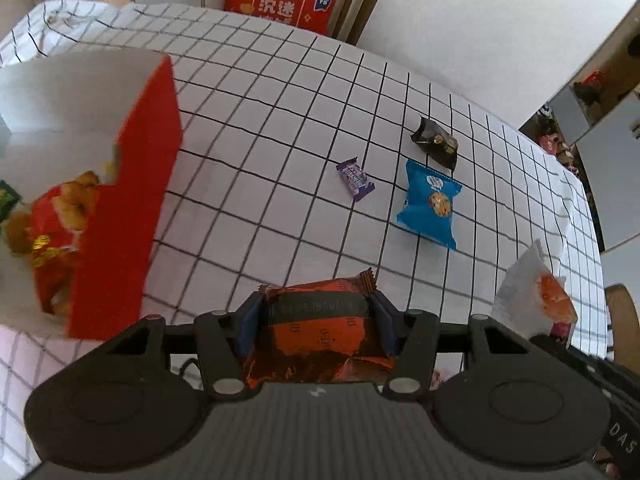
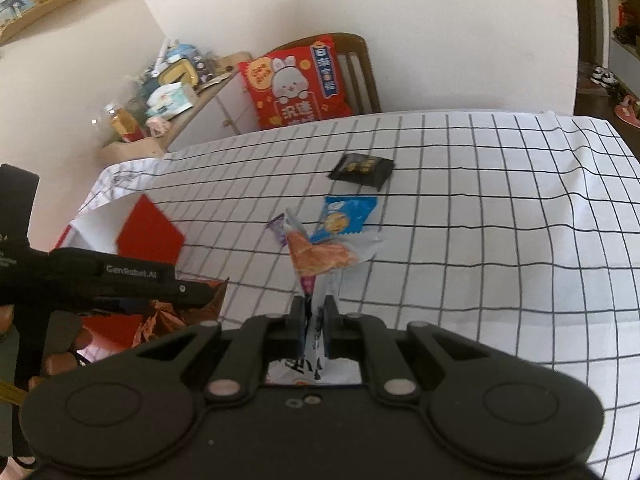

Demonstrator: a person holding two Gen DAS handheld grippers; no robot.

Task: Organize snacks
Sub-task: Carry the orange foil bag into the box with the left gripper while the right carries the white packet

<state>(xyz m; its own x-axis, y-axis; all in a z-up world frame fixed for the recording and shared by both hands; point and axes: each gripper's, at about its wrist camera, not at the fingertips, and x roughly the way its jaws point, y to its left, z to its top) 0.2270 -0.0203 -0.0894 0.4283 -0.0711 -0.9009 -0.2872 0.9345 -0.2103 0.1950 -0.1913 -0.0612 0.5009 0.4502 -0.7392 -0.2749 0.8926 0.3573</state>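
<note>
My left gripper point(image 1: 318, 312) is shut on an orange-and-black snack packet point(image 1: 320, 336), held above the table beside the red box point(image 1: 120, 216) at my left, which holds several snacks. My right gripper point(image 2: 313, 314) is shut on a white-and-orange snack packet point(image 2: 320, 256), which stands up from the jaws; it also shows in the left wrist view point(image 1: 536, 296). A blue cookie packet point(image 1: 432, 204), a purple candy point(image 1: 355, 178) and a black packet point(image 1: 436, 142) lie on the checked tablecloth point(image 1: 260, 140). In the right wrist view the left gripper point(image 2: 132, 280) is at the left, over the box.
A wooden chair point(image 2: 356, 72) with a red rabbit cushion point(image 2: 296, 80) stands at the table's far edge. A cluttered cabinet point(image 2: 192, 96) stands by the wall beyond the table's far left corner. The table's right edge drops off near a doorway.
</note>
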